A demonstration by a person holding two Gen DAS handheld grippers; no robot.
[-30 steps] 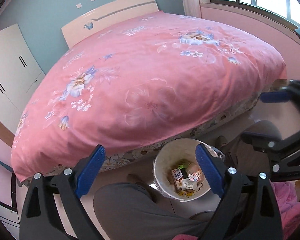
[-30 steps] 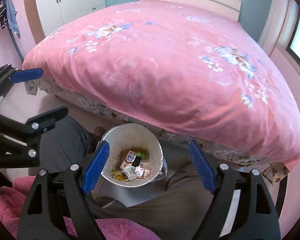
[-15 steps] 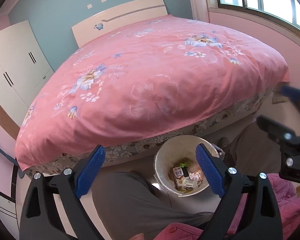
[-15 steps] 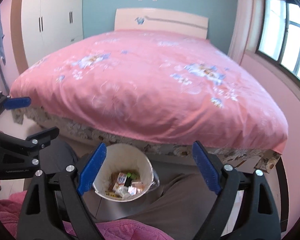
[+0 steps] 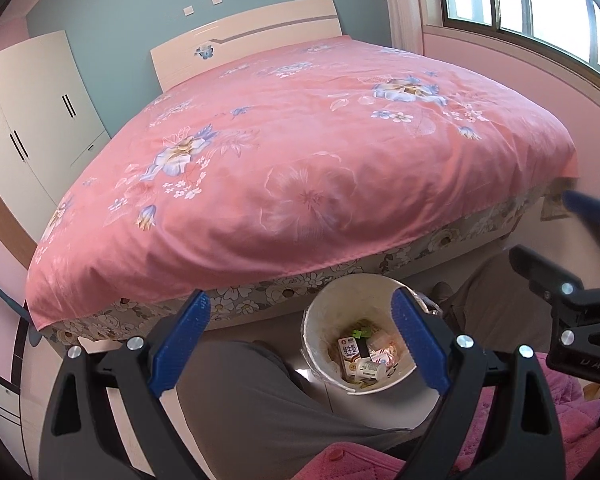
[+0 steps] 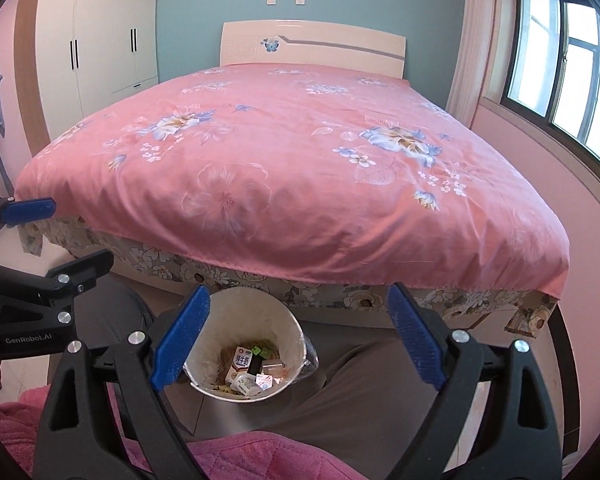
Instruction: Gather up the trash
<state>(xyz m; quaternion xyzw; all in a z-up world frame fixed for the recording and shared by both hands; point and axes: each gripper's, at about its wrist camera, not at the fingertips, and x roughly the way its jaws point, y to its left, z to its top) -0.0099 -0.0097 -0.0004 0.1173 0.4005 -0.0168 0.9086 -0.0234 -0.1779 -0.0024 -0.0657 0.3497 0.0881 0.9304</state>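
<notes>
Pink floral bedspread (image 6: pixel 300 168) looks bare; collected trash sits in round white plastic bin (image 6: pixel 290 326) w/ milk carton (image 6: pixel 242 364) on floor by bed. I've got left gripper (image 5: pixel 300 344) & right gripper (image 6: pixel 298 336) spread wide, both empty. I'd scan bed edges and floor slowly before reaching.

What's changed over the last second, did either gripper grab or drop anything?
Neither. Both the left gripper and the right gripper tilted upward, open and empty, bringing the headboard and wall into view. The white round trash bin with its cartons and wrappers stays on the floor by the pink floral bed.
</notes>
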